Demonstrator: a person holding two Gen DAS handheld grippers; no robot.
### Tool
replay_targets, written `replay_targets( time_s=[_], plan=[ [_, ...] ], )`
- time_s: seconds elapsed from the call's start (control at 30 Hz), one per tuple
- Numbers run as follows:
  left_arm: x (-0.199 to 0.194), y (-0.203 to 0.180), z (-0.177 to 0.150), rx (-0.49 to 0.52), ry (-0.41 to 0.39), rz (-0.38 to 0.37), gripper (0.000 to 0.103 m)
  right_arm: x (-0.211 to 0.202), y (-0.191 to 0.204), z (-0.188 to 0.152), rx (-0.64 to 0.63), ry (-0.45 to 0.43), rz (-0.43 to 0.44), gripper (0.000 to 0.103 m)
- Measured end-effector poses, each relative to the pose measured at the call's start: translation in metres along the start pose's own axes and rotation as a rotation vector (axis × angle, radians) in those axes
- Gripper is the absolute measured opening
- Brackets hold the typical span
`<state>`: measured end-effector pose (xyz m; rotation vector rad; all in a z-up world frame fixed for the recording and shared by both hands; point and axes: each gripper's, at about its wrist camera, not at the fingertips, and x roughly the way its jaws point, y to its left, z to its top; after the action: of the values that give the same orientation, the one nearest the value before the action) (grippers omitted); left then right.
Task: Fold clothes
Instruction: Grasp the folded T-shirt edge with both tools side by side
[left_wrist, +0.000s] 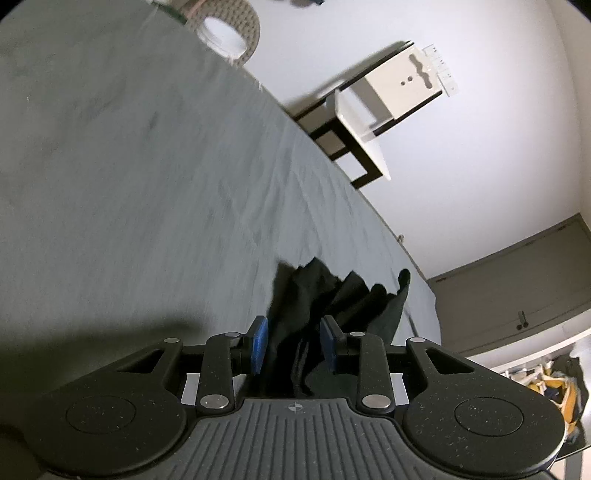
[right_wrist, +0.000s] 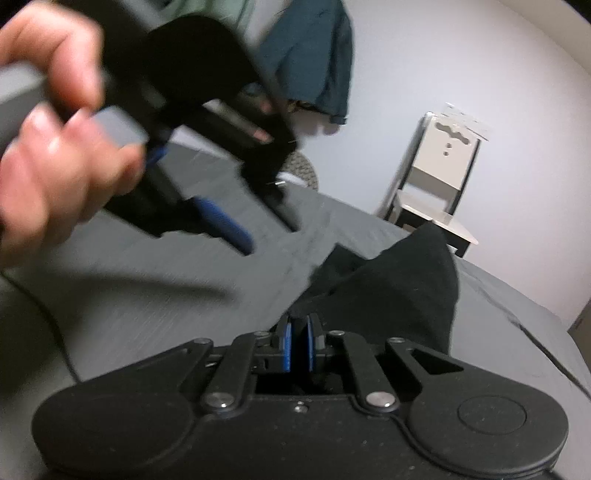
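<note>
My right gripper (right_wrist: 298, 341) is pinched nearly closed on the black garment (right_wrist: 399, 284), which rises bunched above the grey bed (right_wrist: 166, 295). My left gripper (left_wrist: 295, 343) stands open, cloth between its pads untouched.

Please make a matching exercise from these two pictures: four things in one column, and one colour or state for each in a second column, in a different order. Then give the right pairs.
Things:
1. left gripper
2. right gripper
3. chair
4. bed sheet

Colour or state:
A. grey and wrinkled
B. jaws apart, with black garment between them
C. white, standing by the wall
D. jaws closed on the black cloth

Pairs: 1-B, 2-D, 3-C, 4-A
</note>
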<state>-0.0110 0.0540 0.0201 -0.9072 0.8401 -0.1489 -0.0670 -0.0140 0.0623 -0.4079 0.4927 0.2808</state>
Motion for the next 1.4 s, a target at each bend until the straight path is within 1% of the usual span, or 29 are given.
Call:
replay_targets(
  time_s=[0.13, 0.3, 0.47, 0.57, 0.6, 0.63, 0.7, 0.8, 0.9, 0.93, 1.03, 1.1, 1.2, 1.27, 1.3, 1.33, 1.4],
  plan=[
    [0.008, 0.0, -0.003, -0.006, 0.031, 0.0, 0.031, 0.0, -0.002, -0.005, -0.012, 0.001, 0.047, 0.008],
    [0.012, -0.001, -0.003, -0.003, 0.049, -0.004, 0.031, -0.004, -0.006, -0.004, -0.028, 0.0, 0.085, 0.007],
    [0.016, -0.01, -0.007, 0.044, 0.074, -0.049, 0.031, -0.005, -0.001, -0.005, -0.069, -0.001, 0.128, 0.007],
    [0.022, -0.019, -0.011, 0.094, 0.098, -0.093, 0.031, 0.006, -0.002, -0.009, -0.069, 0.032, 0.146, 0.009],
    [0.025, -0.021, -0.012, 0.11, 0.111, -0.108, 0.031, 0.009, -0.001, -0.009, -0.07, 0.046, 0.161, 0.014],
    [0.027, -0.022, -0.014, 0.117, 0.125, -0.113, 0.031, 0.011, -0.001, -0.009, -0.071, 0.056, 0.174, 0.023],
    [0.032, -0.023, -0.017, 0.124, 0.145, -0.112, 0.031, 0.006, -0.002, -0.006, -0.064, 0.047, 0.203, 0.039],
    [0.033, -0.019, -0.018, 0.12, 0.139, -0.065, 0.031, -0.009, -0.01, -0.001, -0.067, 0.048, 0.236, 0.043],
    [0.031, -0.018, -0.019, 0.12, 0.124, -0.05, 0.031, -0.031, -0.031, 0.006, -0.07, 0.062, 0.229, 0.048],
    [0.029, -0.021, -0.02, 0.142, 0.112, -0.043, 0.031, -0.036, -0.041, 0.009, -0.062, 0.068, 0.225, 0.048],
    [0.023, -0.033, -0.025, 0.236, 0.067, -0.006, 0.03, -0.043, -0.082, 0.023, 0.022, 0.097, 0.2, 0.048],
    [0.018, -0.044, -0.032, 0.324, 0.03, 0.032, 0.03, -0.039, -0.117, 0.04, 0.156, 0.1, 0.197, 0.049],
    [0.016, -0.054, -0.047, 0.406, -0.011, 0.05, 0.03, -0.012, -0.162, 0.07, 0.343, 0.115, 0.211, 0.05],
    [0.019, -0.06, -0.06, 0.461, 0.011, 0.04, 0.031, 0.019, -0.182, 0.086, 0.41, 0.17, 0.234, 0.05],
    [0.022, -0.063, -0.067, 0.49, 0.023, 0.034, 0.031, 0.038, -0.186, 0.092, 0.427, 0.214, 0.241, 0.05],
    [0.023, -0.066, -0.073, 0.533, 0.036, 0.039, 0.031, 0.056, -0.19, 0.098, 0.444, 0.257, 0.248, 0.05],
    [0.029, -0.074, -0.085, 0.646, 0.052, 0.076, 0.031, 0.087, -0.191, 0.104, 0.472, 0.337, 0.265, 0.05]
  ],
)
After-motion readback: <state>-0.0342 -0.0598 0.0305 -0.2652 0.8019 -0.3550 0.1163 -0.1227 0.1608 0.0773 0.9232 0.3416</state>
